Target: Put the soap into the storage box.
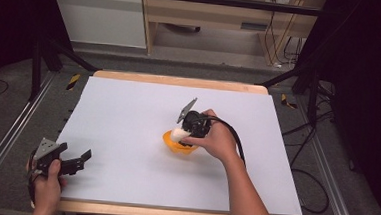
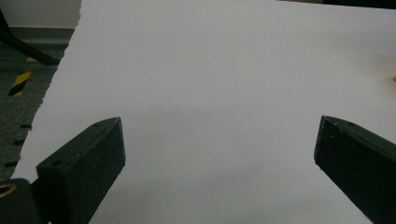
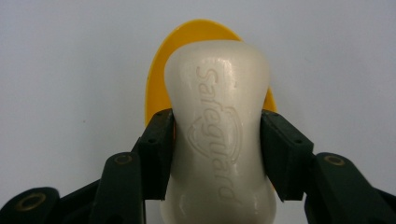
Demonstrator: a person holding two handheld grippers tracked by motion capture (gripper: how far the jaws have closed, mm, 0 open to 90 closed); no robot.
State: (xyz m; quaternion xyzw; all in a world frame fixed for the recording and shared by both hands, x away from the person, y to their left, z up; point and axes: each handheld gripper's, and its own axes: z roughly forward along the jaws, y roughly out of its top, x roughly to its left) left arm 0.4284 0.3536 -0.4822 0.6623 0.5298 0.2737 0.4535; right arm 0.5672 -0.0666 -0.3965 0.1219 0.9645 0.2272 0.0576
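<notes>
A cream bar of soap (image 3: pixel 217 126) stamped "Safeguard" is clamped at its waist between the jaws of my right gripper (image 3: pixel 217 154). Under it lies a yellow-orange dish (image 3: pixel 161 79), partly hidden by the bar. In the high view the right gripper (image 1: pixel 187 130) holds the white soap (image 1: pixel 178 134) just above the orange dish (image 1: pixel 176 145) near the middle of the table. My left gripper (image 1: pixel 77 161) rests at the near left corner, jaws wide apart with nothing between them; its black fingers (image 2: pixel 84 163) frame bare white surface.
A white sheet (image 1: pixel 128 113) covers the wooden table (image 1: pixel 180 81). Black frame legs (image 1: pixel 36 63) and cables (image 1: pixel 306 144) flank the table. Wooden furniture (image 1: pixel 209 13) stands beyond the far edge. A yellow-black striped marker (image 2: pixel 21 81) lies on the floor at left.
</notes>
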